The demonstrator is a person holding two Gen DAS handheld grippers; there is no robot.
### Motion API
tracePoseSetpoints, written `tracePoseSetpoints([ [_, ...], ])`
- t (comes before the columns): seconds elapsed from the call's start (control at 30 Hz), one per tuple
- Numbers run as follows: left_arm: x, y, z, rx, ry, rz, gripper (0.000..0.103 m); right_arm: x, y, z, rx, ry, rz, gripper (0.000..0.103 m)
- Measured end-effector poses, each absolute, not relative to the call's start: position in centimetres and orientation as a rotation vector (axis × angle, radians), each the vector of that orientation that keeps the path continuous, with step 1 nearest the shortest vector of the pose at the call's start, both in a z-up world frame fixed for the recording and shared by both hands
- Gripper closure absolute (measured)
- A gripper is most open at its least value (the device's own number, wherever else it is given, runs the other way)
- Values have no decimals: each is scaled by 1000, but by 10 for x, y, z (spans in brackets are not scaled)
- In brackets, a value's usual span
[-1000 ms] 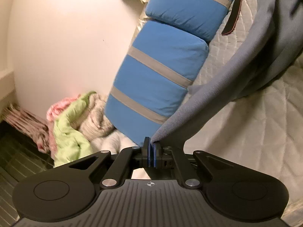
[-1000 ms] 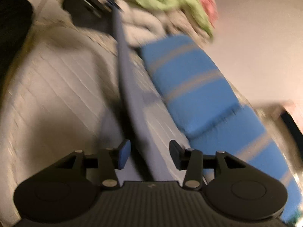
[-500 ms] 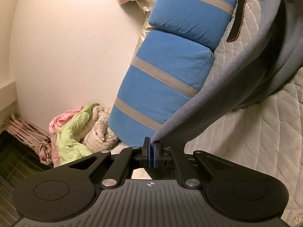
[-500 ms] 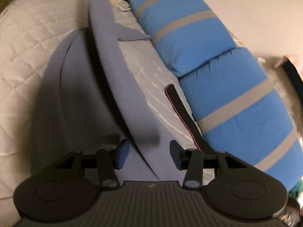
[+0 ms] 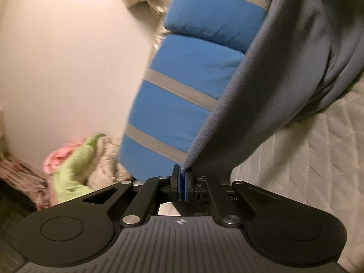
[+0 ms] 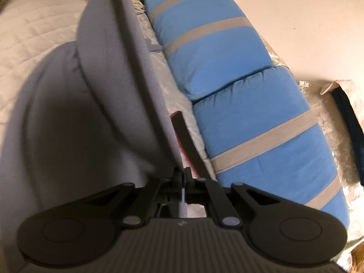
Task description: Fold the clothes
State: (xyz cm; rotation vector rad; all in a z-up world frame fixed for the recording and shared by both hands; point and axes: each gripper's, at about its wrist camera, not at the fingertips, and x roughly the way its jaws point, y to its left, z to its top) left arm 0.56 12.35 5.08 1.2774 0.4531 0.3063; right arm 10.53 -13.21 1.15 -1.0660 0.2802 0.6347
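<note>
Both my jaws are clamped on one edge of the grey garment [image 5: 284, 86]: left gripper [image 5: 182, 177] at one end, right gripper [image 6: 182, 177] at the other. The cloth hangs between them, its lower part on the quilted bed [image 5: 307, 159]. Risk: a thin bite may slip under tension. Blue striped bolster [image 6: 238, 79] lies along the wall [image 5: 68, 56]; a clothes pile [image 5: 77, 166] sits far left.
</note>
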Motion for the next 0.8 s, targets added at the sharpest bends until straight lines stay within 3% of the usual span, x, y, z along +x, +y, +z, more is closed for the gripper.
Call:
tracePoseSetpoints([
  [0.2, 104, 158, 47, 1222, 583, 246, 100, 184, -100, 14, -996, 350, 539, 101],
  [0.27, 143, 167, 39, 1218, 612, 239, 100, 207, -91, 9, -978, 363, 421, 58],
  [0.3, 162, 172, 35, 1217, 627, 236, 97, 218, -87, 6, -970, 369, 356, 45],
  [0.33, 180, 175, 31, 1223, 619, 261, 97, 219, -86, 6, -956, 356, 322, 24],
  [0.37, 198, 178, 26, 1230, 610, 286, 95, 215, -87, 6, -938, 333, 306, 15],
  [0.43, 220, 180, 19, 1212, 627, 352, 70, 204, -91, 8, -894, 318, 306, 12],
  [0.47, 223, 179, 17, 1204, 625, 370, 38, 196, -94, 9, -868, 343, 341, 12],
  [0.5, 226, 179, 14, 1196, 622, 387, 22, 187, -95, 10, -845, 369, 375, 12],
  [0.8, 170, 166, 41, 664, 770, 196, 21, 76, -92, 12, -692, 428, 694, 10],
])
